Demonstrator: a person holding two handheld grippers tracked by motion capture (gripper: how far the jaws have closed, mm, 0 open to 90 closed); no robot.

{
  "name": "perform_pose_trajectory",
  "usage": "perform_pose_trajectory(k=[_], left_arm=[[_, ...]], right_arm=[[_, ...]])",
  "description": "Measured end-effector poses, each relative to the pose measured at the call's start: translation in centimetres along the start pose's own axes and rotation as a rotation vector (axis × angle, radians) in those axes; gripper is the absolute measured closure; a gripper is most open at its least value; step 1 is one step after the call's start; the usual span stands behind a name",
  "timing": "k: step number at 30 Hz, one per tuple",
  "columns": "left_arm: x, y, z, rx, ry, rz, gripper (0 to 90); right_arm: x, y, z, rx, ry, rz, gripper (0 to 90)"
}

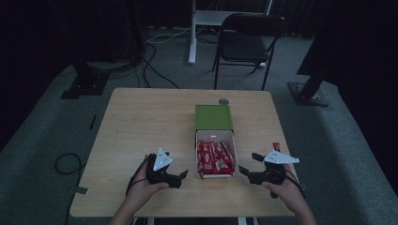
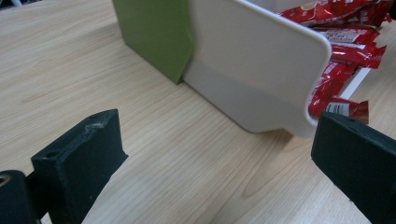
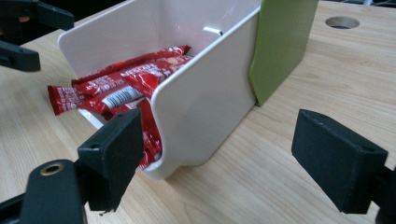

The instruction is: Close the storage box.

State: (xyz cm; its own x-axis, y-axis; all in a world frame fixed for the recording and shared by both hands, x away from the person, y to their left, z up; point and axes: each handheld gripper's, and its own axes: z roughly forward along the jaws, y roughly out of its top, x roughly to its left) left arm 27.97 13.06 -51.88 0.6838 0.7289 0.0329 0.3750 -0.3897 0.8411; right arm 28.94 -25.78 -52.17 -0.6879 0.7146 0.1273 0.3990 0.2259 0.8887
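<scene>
A green box [image 1: 213, 117] stands mid-table with its white drawer [image 1: 229, 140] pulled out toward me. Several red candy bars [image 1: 215, 159] fill the drawer and spill past its open front. My left gripper [image 1: 182, 178] rests just left of the drawer's front, open and holding nothing. In the left gripper view its jaws [image 2: 219, 158] frame the drawer's side wall [image 2: 252, 60], the green box [image 2: 154, 32] and the bars [image 2: 345, 46]. My right gripper [image 1: 247, 164] sits just right of the drawer, open and holding nothing. Its jaws [image 3: 224, 158] face the drawer's corner [image 3: 201, 93], with the bars [image 3: 121, 88] inside.
One loose red bar [image 1: 276, 146] lies on the table behind the right gripper. A round hole [image 1: 224, 101] is in the tabletop beyond the box. A black chair [image 1: 248, 37] and cables stand on the floor past the table's far edge.
</scene>
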Motion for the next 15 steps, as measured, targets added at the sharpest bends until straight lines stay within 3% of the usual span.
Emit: perform_pose_trajectory(k=[5, 15], left_arm=[[-0.8, 0.6, 0.6, 0.003, -0.026, 0.023, 3.1], [-1.0, 1.4, 1.7, -0.021, -0.040, 0.011, 3.1]], right_arm=[[0.1, 0.5, 0.3, -0.011, 0.004, -0.005, 16.5], [0.1, 0.6, 1.1, -0.005, 0.005, -0.009, 16.5]])
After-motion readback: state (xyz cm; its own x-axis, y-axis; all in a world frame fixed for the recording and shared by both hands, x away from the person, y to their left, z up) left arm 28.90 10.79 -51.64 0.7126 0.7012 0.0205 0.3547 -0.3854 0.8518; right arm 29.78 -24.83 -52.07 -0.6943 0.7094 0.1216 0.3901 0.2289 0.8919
